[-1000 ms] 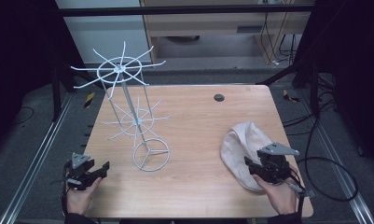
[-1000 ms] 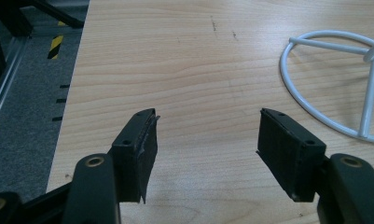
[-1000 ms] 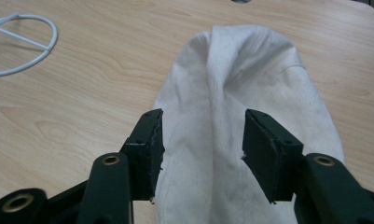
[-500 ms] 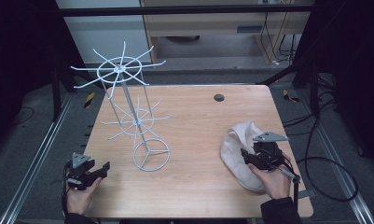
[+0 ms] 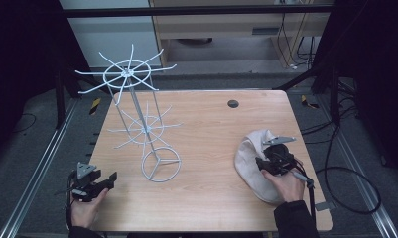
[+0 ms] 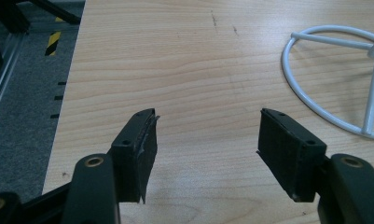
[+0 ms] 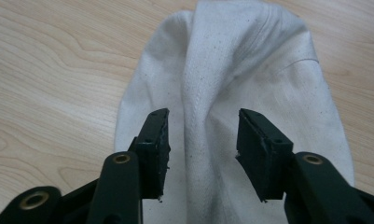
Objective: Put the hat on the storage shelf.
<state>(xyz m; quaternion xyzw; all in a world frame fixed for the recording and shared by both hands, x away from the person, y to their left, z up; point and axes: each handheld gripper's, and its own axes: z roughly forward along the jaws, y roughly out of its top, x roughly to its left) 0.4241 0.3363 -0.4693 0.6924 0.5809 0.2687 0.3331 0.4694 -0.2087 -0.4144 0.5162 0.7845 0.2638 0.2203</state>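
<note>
A cream cloth cap point(image 5: 247, 157) lies crumpled on the right side of the wooden table point(image 5: 211, 124). My right gripper point(image 5: 262, 161) is low over it. In the right gripper view the cap point(image 7: 250, 60) has a raised fold running between the jaws of the right gripper point(image 7: 203, 116). The jaws have just been closing, but the pads stand a little off the fold on both sides. My left gripper point(image 5: 108, 179) rests at the table's front left corner. In its own view the left gripper point(image 6: 208, 114) is open over bare wood.
A tall white wire rack point(image 5: 152, 129) with two tiers of radiating arms stands left of centre, its ring base point(image 6: 372, 93) just right of my left gripper. A small black disc point(image 5: 232, 103) sits near the far edge. Cables trail off the right side.
My right gripper has moved forward and slightly left, further over the cap, and its jaws have narrowed around the fold. The left gripper has stayed still.
</note>
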